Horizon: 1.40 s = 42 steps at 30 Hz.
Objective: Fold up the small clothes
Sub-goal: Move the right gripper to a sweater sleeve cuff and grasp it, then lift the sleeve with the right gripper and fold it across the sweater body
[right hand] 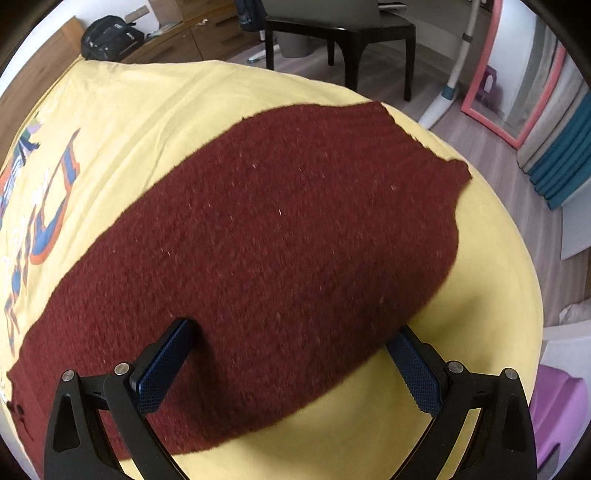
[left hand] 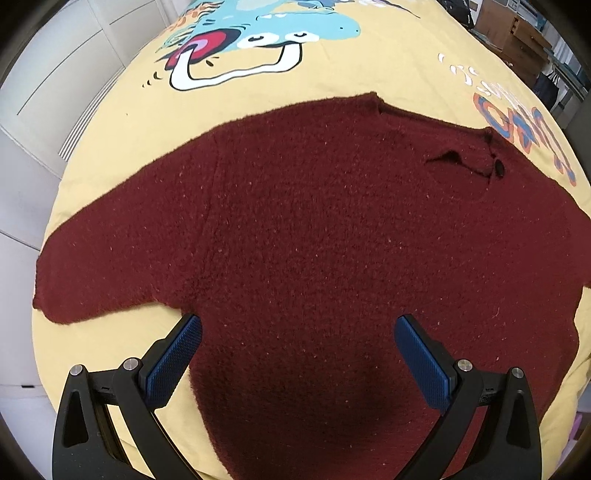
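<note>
Left gripper [left hand: 298, 334]: jaws spread wide, nothing between them, blue ribbed pads showing, poised above the lower body of the sweater [left hand: 314, 236]. Right gripper [right hand: 291, 338]: jaws likewise spread and empty, over one sleeve [right hand: 258, 236] of the same garment; whether either pad touches the knit cannot be told.

The sweater is a dark maroon, fuzzy knit flecked with pale lint. It lies flat and unfolded on a bed covered by a yellow sheet [left hand: 110, 140]. In the left wrist view the body fills the centre, one sleeve runs out to the left, and the neckline sits at the far upper right with a small dark button [left hand: 499, 167] at its opening.

The right wrist view shows what the left does not: the other sleeve stretched away toward its ribbed cuff [right hand: 424, 147] near the bed's far edge, with its near edge lying on bare sheet.

Beyond the garment, the left view shows a cartoon print [left hand: 258, 40] on the sheet and white cabinet doors [left hand: 48, 74]. The right view shows wood flooring, a black chair [right hand: 340, 33], a backpack [right hand: 110, 35] and a pink-framed mirror [right hand: 517, 74].
</note>
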Available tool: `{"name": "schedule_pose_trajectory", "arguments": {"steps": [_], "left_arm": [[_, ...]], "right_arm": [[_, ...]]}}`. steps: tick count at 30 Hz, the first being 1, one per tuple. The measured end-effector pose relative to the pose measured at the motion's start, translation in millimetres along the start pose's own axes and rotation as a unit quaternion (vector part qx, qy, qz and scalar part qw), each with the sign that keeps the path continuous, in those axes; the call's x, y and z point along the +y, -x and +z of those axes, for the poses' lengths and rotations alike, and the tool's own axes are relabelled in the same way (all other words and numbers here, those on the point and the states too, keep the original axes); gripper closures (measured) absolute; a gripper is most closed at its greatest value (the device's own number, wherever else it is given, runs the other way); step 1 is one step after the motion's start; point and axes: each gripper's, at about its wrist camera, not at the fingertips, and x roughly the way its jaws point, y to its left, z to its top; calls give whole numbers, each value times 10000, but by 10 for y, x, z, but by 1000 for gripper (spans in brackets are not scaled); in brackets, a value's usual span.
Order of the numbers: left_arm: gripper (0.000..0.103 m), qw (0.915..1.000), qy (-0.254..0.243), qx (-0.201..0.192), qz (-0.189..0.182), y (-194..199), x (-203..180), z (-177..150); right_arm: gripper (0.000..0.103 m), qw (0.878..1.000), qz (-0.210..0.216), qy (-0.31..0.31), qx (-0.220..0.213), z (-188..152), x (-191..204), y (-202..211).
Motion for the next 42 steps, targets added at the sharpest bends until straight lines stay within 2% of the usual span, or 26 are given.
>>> {"name": "schedule_pose_trajectory", "arguments": {"steps": [1, 2, 4, 5, 6, 7, 10, 16, 21, 26, 30, 36, 42], "left_arm": [[1, 10000, -4, 11, -10, -13, 11, -12], [1, 10000, -8, 26, -16, -17, 9, -20], [1, 10000, -26, 54, -27, -36, 25, -43], [1, 10000, -30, 58, -23, -43, 34, -54], [1, 10000, -30, 66, -20, -33, 31, -73], [1, 10000, -24, 63, -28, -42, 46, -66], [1, 10000, 23, 65, -1, -64, 84, -79], [1, 9999, 92, -53, -97, -17, 219, -59], [1, 9997, 116, -172, -122, 21, 312, -27], [1, 9989, 174, -315, -287, 106, 379, 12], [1, 9978, 268, -434, -414, 189, 435, 26], [1, 9966, 339, -532, -525, 236, 549, 50], [1, 9963, 371, -536, -558, 208, 618, 74]], "right_arm": [[4, 10000, -8, 12, 31, 14, 41, -22], [10, 10000, -7, 13, 74, 41, 49, -40], [32, 10000, 18, -22, 71, 83, 50, -29], [59, 10000, 65, -56, 17, 110, 53, 13], [80, 9999, 158, -57, -9, 158, 52, 36], [85, 9998, 222, 1, 26, 198, 87, 58], [89, 9990, 109, 424, 10, 244, 263, 166], [89, 9911, 543, 1061, -586, 151, 711, 773], [89, 9742, 1080, 1736, -955, -12, 1331, 1381], [89, 9542, 1551, 2350, -1012, -473, 2083, 1803], [89, 9380, 1681, 2859, -1012, -761, 2678, 1926], [89, 9177, 2077, 3307, -728, -1254, 3394, 1920], [89, 9001, 2149, 3780, -287, -1831, 3888, 1650]]}}
